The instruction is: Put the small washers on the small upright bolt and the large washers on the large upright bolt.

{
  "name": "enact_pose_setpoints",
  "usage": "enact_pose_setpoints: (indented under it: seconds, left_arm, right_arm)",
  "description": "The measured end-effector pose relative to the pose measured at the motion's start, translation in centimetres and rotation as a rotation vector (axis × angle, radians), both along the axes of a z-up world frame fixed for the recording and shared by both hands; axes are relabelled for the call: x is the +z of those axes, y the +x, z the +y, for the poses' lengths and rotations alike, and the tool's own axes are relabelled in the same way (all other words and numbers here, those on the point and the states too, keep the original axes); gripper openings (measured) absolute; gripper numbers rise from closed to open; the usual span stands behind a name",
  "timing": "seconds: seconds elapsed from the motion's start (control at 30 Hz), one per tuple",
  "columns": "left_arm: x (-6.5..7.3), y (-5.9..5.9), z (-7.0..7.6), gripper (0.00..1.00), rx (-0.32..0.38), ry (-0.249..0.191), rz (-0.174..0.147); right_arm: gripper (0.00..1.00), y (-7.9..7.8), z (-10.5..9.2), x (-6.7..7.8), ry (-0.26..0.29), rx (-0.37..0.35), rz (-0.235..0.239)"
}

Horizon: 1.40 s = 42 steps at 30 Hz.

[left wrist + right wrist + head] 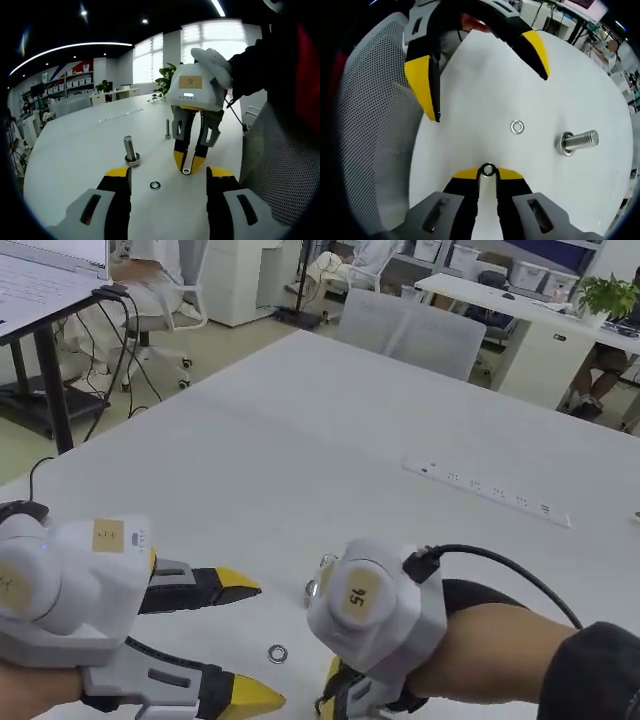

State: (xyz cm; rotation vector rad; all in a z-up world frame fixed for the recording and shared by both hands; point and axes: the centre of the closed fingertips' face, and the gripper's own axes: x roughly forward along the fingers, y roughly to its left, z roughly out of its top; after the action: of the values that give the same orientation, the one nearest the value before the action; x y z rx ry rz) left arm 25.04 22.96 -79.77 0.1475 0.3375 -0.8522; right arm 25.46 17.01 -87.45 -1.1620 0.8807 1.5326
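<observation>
My right gripper (488, 173) is shut on a washer (488, 169), held at its tips just above the white table (330, 430). From the left gripper view, the right gripper (187, 165) points down with the washer (186, 171) pinched. A loose washer (155, 185) (517, 127) (277, 652) lies flat between the two grippers. The large bolt (131, 149) (578, 140) stands upright with a ring at its foot. Behind it stands the small bolt (168, 129). My left gripper (169, 176) (250, 645) is open and holds nothing.
A white power strip (490, 490) lies across the table's far right. A grey chair (410, 330) stands at the far edge, and a mesh chair back (375, 125) is close to the near edge. A laptop desk (50, 285) is at the far left.
</observation>
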Motion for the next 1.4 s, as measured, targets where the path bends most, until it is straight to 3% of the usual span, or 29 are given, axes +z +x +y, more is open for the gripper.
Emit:
enact_pose_setpoints:
  seconds: [0.83,1.27,1.4]
  left_arm:
    - [-0.5,-0.3,-0.4,0.59,-0.016,0.012,0.018]
    - [-0.7,-0.5,-0.6,0.59,-0.022,0.017,0.022]
    - [-0.7,-0.5,-0.6,0.59,-0.023,0.018,0.022]
  right_arm:
    - [0.13,5.0,-8.5,1.3,-0.031,-0.206,-0.04]
    - [0.13,8.0,-12.1,3.7,-0.035,-0.294,-0.095]
    - [0.13,9.1,-12.4,5.3,-0.019,-0.303,-0.127]
